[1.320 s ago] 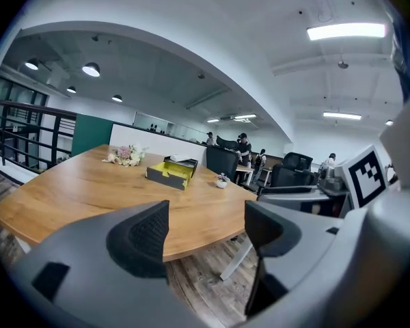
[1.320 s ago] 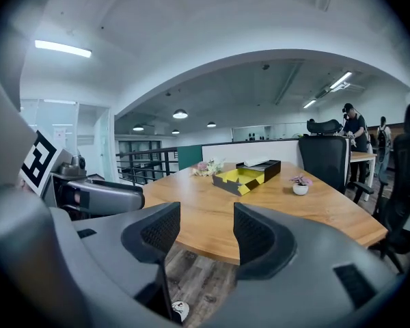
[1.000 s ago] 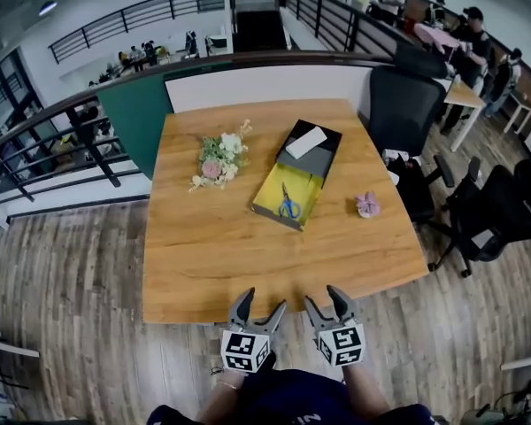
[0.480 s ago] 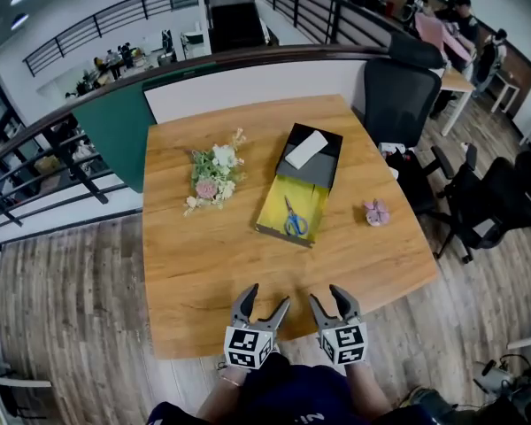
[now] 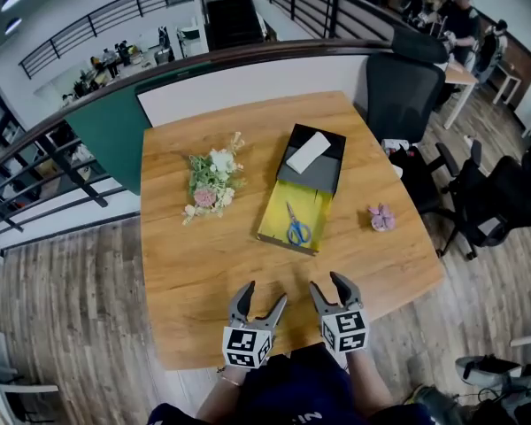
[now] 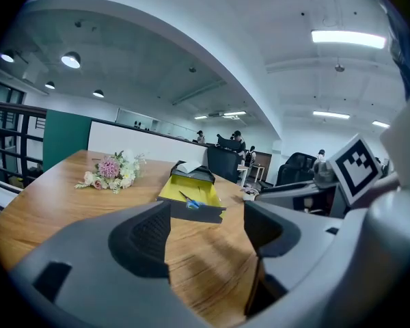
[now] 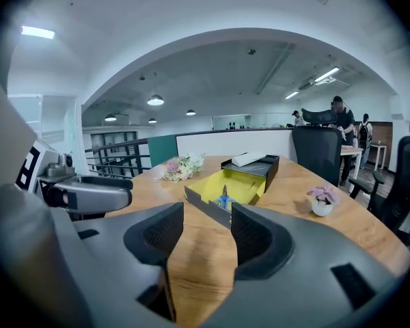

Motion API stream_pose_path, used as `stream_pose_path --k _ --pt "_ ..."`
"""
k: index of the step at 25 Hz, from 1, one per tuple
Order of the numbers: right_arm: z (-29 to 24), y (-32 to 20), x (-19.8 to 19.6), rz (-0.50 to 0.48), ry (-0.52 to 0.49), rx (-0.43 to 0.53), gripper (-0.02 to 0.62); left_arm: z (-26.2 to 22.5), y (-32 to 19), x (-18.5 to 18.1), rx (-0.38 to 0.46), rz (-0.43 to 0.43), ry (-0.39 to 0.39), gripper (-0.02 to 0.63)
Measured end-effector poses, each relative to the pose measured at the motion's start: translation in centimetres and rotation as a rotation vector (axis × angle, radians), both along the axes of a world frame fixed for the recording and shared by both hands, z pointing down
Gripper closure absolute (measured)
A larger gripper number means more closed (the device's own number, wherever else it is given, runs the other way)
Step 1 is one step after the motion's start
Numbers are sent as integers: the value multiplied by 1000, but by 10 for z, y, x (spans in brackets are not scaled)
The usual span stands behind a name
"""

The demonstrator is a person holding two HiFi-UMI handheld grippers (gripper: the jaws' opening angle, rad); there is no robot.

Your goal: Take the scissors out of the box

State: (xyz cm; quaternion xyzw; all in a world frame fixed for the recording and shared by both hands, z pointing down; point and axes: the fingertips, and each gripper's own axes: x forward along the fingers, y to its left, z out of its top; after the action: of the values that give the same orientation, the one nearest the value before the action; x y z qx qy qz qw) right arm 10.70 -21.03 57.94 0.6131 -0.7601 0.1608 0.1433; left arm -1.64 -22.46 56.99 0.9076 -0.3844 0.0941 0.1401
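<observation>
Reaching across the table (image 5: 203, 264) seems the step in hand: descend squarely over the blue-handled scissors (image 5: 297, 228), lying in the yellow box (image 5: 303, 198). Count: one scissors, one box, one bouquet (image 5: 211, 173), one potted plant (image 5: 381, 217), two grippers. Left gripper (image 5: 264, 294) is parted and empty; right gripper (image 5: 326, 283) is parted, its jaws lately narrowing on nothing.

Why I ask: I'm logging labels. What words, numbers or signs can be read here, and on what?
None readable in any view.
Left gripper: square black-and-white marker patterns, no letters.
Right gripper: the same; its jaws, with nothing between them, have just been closing.
White slip on the box: no print can be made out.
</observation>
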Motion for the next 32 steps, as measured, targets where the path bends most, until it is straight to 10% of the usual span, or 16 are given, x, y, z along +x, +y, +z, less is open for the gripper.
stream_pose_path --k 32 --pt "98 -185 8 -279 144 -634 397 2 -34 -86 -57 -389 -42 270"
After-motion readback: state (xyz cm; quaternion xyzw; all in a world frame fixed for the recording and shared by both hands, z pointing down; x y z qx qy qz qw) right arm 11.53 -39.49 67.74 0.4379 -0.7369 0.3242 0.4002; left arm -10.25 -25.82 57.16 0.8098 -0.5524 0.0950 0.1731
